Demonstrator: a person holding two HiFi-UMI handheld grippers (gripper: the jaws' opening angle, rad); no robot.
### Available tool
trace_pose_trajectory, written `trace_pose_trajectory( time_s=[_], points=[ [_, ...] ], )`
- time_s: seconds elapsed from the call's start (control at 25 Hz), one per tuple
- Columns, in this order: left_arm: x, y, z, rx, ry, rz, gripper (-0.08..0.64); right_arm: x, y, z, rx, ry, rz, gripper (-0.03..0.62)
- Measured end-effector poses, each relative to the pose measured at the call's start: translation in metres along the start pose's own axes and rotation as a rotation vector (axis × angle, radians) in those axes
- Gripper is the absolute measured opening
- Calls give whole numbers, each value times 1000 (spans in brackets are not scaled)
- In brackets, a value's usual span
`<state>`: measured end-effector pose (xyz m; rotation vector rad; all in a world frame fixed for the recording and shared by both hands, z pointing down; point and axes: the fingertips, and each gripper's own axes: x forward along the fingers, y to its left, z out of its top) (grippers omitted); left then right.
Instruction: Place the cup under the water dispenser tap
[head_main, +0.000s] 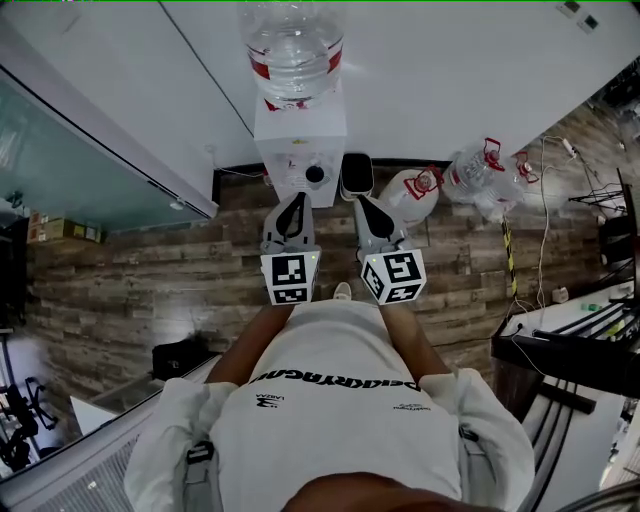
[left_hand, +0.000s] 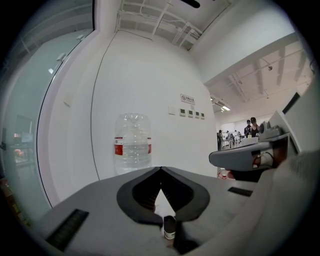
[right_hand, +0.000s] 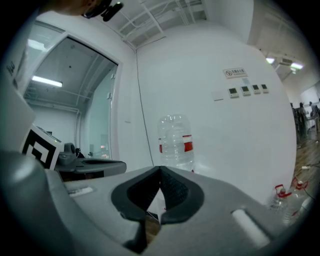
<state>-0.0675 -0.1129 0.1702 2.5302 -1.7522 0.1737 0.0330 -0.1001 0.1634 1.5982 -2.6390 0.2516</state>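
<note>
While the left gripper (head_main: 293, 210) and right gripper (head_main: 371, 214) hang closed and empty, a white bottle-topped water dispenser (head_main: 300, 135) stands ahead; no cup discernible; grippers best kept level.

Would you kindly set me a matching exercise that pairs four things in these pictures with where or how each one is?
Things:
1. large water bottle
2. left claw
3. spare bottles
4. dispenser

Places or states:
A. on the wood floor, to the right of the dispenser in the head view
B. white, standing against the wall
C. shut, with nothing in it
D. upended on top of the dispenser

Pairs: 1-D, 2-C, 3-A, 4-B.
</note>
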Motion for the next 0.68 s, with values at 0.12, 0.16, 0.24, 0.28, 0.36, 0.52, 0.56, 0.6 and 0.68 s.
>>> trace_pose_trajectory(
  time_s=[0.12, 0.16, 0.24, 0.28, 0.36, 0.52, 0.56, 0.6, 0.68],
  points=[
    [2, -7, 3, -26, -15, -32, -3, 1, -1, -9, 12, 16, 3, -2],
    [2, -9, 2, -27, -14, -36, -3, 1, -1, -11, 11, 19, 5, -2],
    [4, -9, -1, -24, -9, -37, -3, 2, -1, -11, 4, 18, 8, -2],
    [4, -9, -1, -29, -7, -39, -3, 3, -2, -10, 0, 17, 9, -2],
    [5, -11, 1, -42, -9, -47, -3, 2, -4, -9, -4, 14, 10, -2],
    [6, -20, 2, -64, -13, -63, -3, 0, -10, -9, -6, 10, 8, -2],
    [7, -22, 2, -74, -16, -68, -3, -1, -12, -10, -6, 12, 8, -2],
    [8, -23, 2, -85, -22, -72, -3, -1, -14, -11, -6, 12, 8, -2],
    [10, -25, 4, -102, -36, -78, -3, -1, -18, -12, -7, 12, 10, -2]
  ],
)
